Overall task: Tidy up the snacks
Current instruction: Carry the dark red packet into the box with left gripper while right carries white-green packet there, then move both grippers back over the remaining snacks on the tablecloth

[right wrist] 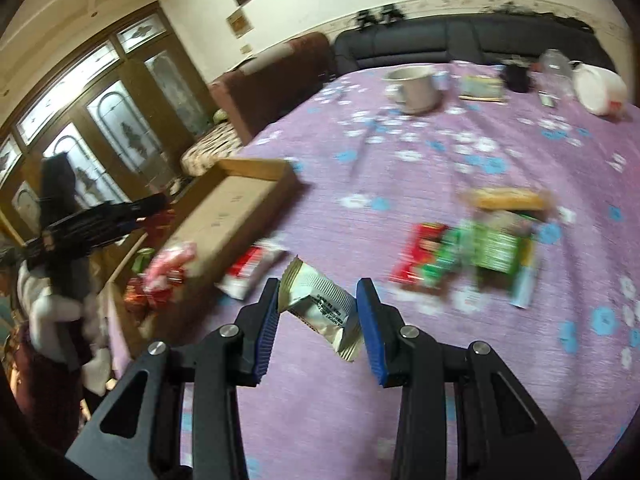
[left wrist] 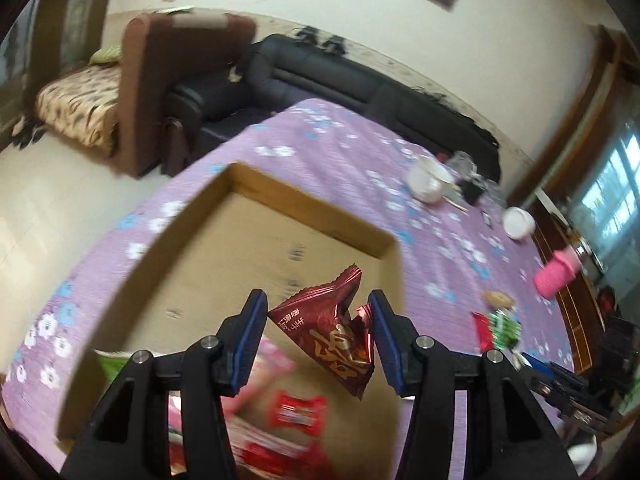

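- left gripper (left wrist: 318, 336): nearest the left wrist camera, its blue pads clench a dark red foil packet (left wrist: 334, 334), which hangs tilted between them at 6 o'clock. the right pad pinches a crumpled flap; the left pad seems to touch only the packet's edge, so i judge the hold slight.
- below it, at 6 to 7 o'clock and blurred, lie snacks already in the cardboard box (left wrist: 312, 220): a small red wrapped sweet (left wrist: 300, 412) and a pink packet (left wrist: 272, 364). the red foil packet hangs over the box floor, so the step in hand looks like the drop. best to go lower before letting go, and aim at the bare cardboard toward 12 o'clock rather than on the heap.
- right gripper (right wrist: 318, 320): its jaws grasp a cream-white wrapped bar (right wrist: 320, 306), held aslant above the purple flowered cloth (right wrist: 400, 380), not yet over the box.
- in the right wrist view the box lies at 9 to 10 o'clock, with a red and white packet (right wrist: 250, 270) just beside its near wall. the bar must travel left and clear that wall; carry it high enough, and wait till the left gripper has gone from the box.
- further off at 2 to 3 o'clock wait a red packet (right wrist: 420, 252), a green packet (right wrist: 496, 248) and a biscuit-coloured snack (right wrist: 508, 200), near one another.
- farthest, toward 12 to 1 o'clock, a white mug (right wrist: 412, 88); leave it alone.
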Demonstrator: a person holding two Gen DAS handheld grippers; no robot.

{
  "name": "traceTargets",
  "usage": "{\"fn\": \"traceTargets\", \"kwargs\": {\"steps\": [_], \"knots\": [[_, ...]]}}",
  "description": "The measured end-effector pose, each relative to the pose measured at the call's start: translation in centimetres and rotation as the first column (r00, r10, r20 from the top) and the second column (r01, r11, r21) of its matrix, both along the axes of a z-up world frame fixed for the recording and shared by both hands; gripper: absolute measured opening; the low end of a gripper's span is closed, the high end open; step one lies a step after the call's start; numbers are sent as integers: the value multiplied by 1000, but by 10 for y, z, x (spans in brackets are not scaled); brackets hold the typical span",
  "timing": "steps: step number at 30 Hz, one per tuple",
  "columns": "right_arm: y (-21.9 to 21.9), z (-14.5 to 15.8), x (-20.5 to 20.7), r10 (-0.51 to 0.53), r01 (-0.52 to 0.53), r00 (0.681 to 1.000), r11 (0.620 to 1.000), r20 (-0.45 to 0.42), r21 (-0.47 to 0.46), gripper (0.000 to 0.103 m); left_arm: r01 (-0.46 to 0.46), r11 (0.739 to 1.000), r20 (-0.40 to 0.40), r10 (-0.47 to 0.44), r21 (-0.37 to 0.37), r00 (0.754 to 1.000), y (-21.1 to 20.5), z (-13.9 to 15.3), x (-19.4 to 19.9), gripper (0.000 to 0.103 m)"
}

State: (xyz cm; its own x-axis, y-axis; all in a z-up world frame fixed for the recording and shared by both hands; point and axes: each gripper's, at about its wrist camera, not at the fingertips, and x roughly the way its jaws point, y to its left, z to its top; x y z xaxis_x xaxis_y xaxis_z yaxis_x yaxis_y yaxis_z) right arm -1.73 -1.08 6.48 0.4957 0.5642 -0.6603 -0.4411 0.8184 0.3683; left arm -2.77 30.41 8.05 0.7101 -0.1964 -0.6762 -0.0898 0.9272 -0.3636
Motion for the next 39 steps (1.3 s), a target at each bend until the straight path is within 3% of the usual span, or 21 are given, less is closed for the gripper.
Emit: {"fn": "traceTargets", "kwargs": {"steps": [6,12,20,24,27,29,31,34,39], "knots": [[82,6,11,121,-121,993,993,-16,-18,41,-51,998,-54,49,-42,997,31,-25,14,52],[155,1,22,217,-219,975,972,-41,-81,41,-95,993,-91,88,-69,992,46,-31,18,54],[202,-20,35,227,-236,971,959,-68,-160,42,-118,976,-74,106,-184,992,60,-36,11,61],[197,-16,36,206,-214,976,969,-73,-126,45,-113,969,-55,103,-220,993,59,-33,5,62],[173,4,30,186,-187,982,977,-15,-106,46,-117,959,-12,117,-257,993,60,-23,-14,66],[147,14,26,145,-140,989,981,29,-131,55,-115,956,24,126,-271,992,58,-16,-26,75],[124,12,25,97,-87,994,981,46,-174,56,-113,952,56,134,-286,989,53,-11,-43,78],[96,-4,29,42,-40,999,980,5,-195,56,-84,946,79,114,-312,990,40,-11,-58,79],[90,-27,33,2,-13,998,987,-69,-158,56,-41,941,64,67,-335,996,17,-15,-69,79]]}}
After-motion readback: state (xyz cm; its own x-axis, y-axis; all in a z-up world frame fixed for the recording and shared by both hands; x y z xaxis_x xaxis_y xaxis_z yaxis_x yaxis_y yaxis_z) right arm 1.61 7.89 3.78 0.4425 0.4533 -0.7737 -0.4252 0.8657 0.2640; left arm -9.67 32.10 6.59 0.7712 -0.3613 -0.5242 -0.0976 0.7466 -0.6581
